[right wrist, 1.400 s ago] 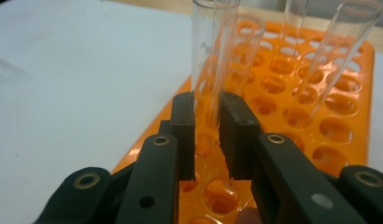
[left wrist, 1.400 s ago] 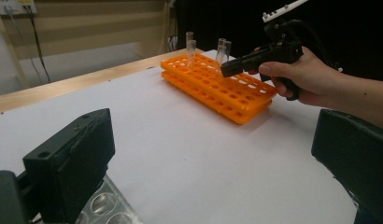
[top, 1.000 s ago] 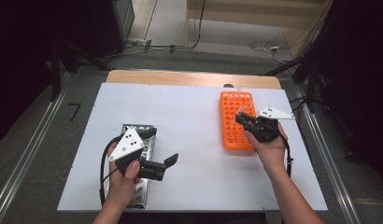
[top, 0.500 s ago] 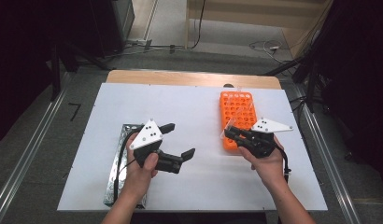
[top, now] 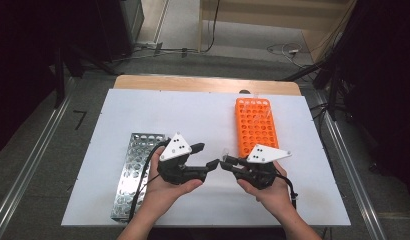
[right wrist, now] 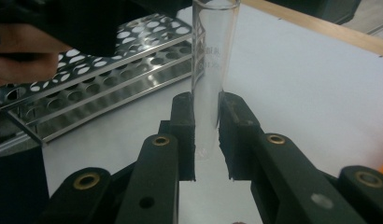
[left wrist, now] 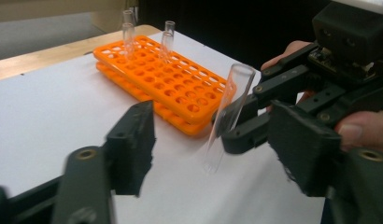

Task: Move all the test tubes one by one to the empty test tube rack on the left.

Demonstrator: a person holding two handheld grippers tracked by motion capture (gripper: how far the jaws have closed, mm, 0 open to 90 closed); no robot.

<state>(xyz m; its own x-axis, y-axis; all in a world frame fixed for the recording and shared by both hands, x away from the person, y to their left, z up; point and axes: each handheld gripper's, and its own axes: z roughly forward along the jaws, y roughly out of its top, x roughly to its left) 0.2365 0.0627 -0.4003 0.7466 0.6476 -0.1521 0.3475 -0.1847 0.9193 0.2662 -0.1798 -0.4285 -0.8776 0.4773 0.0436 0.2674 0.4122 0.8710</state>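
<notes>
My right gripper [right wrist: 207,126] is shut on a clear glass test tube [right wrist: 209,70], held upright by its lower part. From the left gripper view the tube [left wrist: 225,116] stands tilted between the wide-apart jaws of my open left gripper [left wrist: 215,140], touching neither. In the high view my left gripper [top: 203,156] and my right gripper [top: 226,162] meet tip to tip at the table's front centre. The orange rack [top: 255,125] lies behind the right hand, with two tubes [left wrist: 128,28] at its far end. The steel rack [top: 135,165] lies left of the left hand.
A white sheet [top: 193,115] covers the table, with a wooden edge [top: 203,84] at the back. Cables [top: 143,175] trail from both grippers over the front. Dark floor and metal rails border the table on both sides.
My left gripper has moved right, off the steel rack, toward the centre. My right gripper has come left and nearer from the orange rack, so the two now face each other.
</notes>
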